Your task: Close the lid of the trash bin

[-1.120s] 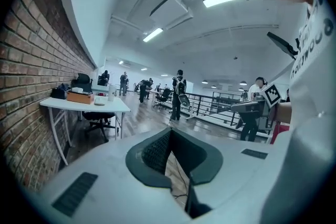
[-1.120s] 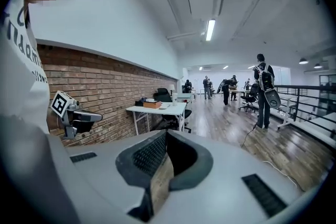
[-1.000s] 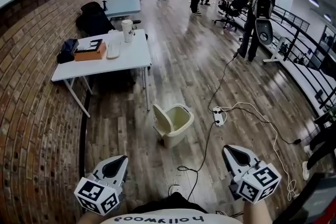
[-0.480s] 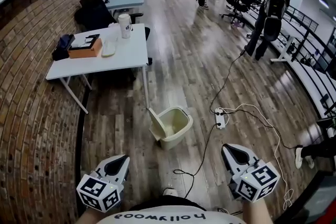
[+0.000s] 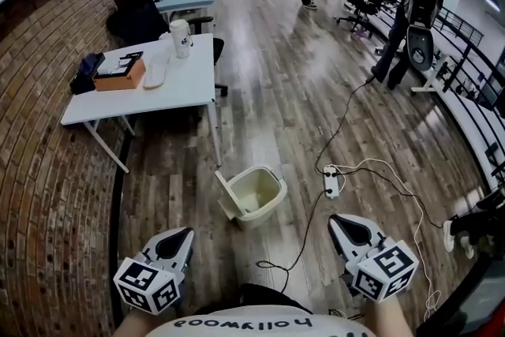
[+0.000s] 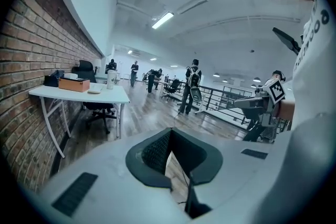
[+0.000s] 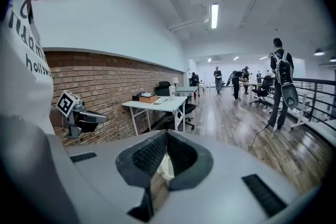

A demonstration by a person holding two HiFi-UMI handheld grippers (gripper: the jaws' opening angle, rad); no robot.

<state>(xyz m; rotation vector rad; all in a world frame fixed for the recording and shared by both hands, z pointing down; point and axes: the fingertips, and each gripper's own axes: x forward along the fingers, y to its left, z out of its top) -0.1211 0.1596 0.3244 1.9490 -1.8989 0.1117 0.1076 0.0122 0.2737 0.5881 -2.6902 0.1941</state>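
1. Trash bin (image 5: 267,211): a pale bin on the wooden floor (image 5: 284,106), just below the centre of the head view. Its lid (image 5: 226,198) is swung open and stands up at the bin's left edge.
2. The bin sits a little ahead of both grippers, between them and the white tabletop (image 5: 185,83) in the upper left of the frame. It touches neither.
3. Left hand-held gripper (image 5: 178,237): at the lower left of the head view. In its own view the jaws are drawn together at the tips with only a thin slit below, and they grip nothing.
4. Right hand-held gripper (image 5: 346,225): at the lower right. Its jaws are likewise closed to a narrow slit and empty. A pale shape shows through the slit, but I cannot tell what it is.
5. Only the head view shows the bin whole, along with the power strip (image 5: 331,184) and cables to its right.
6. Each gripper view looks level across the room and catches the other gripper off to one side. The head view shows the two side by side.
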